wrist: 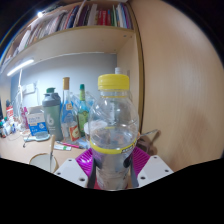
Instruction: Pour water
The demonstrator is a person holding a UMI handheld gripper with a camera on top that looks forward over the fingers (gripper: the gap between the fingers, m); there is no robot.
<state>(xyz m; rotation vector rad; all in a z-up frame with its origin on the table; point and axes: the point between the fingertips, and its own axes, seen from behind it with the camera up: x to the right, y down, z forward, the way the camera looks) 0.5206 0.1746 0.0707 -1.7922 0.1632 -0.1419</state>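
Between the jaws, clamped by both pink pads (140,160), stands an upright bottle (113,125), yellow cap on. Pouring into the glass (43,162) on the surface (15,150) looks not yet begun.

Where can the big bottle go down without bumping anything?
Bare desk lies between the held bottle and the glass, in front of the bottle cluster. The space by the wall is crowded. The hand-held gripper is shut on the bottle.

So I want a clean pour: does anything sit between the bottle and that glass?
Nothing visible does. The bottle sits between the claw pads; the glass stands beside it on bare desk.
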